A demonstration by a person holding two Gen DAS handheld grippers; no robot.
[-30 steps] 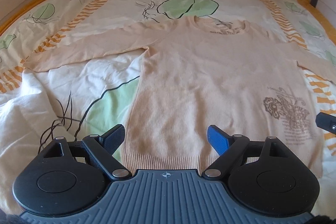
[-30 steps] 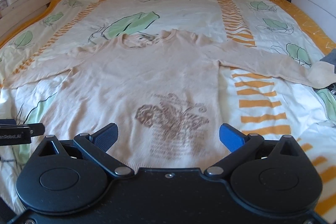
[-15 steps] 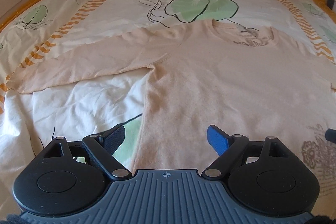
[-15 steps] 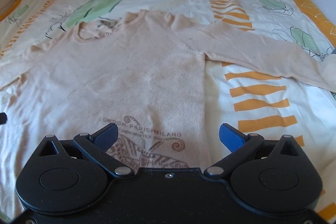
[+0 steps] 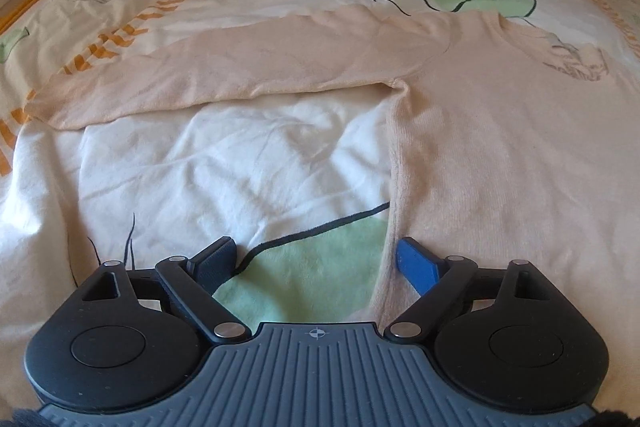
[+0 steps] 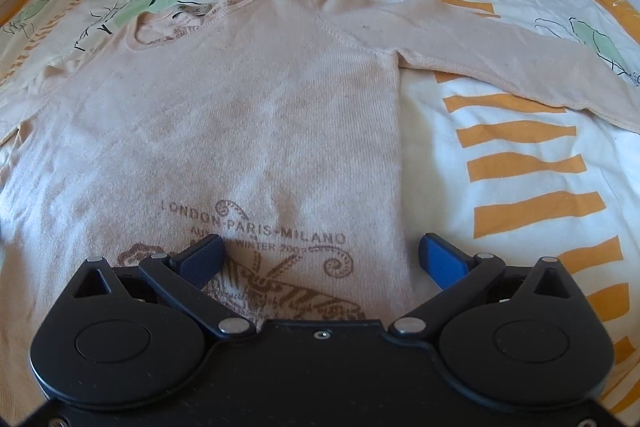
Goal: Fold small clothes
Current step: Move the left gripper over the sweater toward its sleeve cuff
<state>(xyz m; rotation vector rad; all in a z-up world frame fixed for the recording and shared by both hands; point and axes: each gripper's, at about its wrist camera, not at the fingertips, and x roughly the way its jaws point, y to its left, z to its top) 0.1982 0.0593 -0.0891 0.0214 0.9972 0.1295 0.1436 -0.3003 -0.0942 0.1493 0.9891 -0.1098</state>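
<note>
On a bed with a cream cover (image 5: 240, 163) printed in green leaves and orange stripes, a pale peach long-sleeved sweater (image 6: 240, 115) lies flat, face up, neckline away from the cameras and both sleeves stretched out sideways. Over its left side edge hangs the left gripper (image 5: 316, 259), jaws spread and opening wider, with nothing pinched; one blue pad sits above the sweater's edge, the other above bare bed cover. The right gripper (image 6: 320, 255) hangs over the right side edge, jaws spread and empty, straddling the seam beside a brown butterfly print (image 6: 280, 287) and lettering. A likely risk is that a closing jaw catches the loose bed cover together with the knit, since the cover is rumpled right beside the edge; that would drag the bedding into the fold. Uneven grips on the two sides could also skew the fold or bunch the soft, stretchy fabric. The sweater looks thin, fine-ribbed and mostly smooth, with slight puckers at the underarms.
</note>
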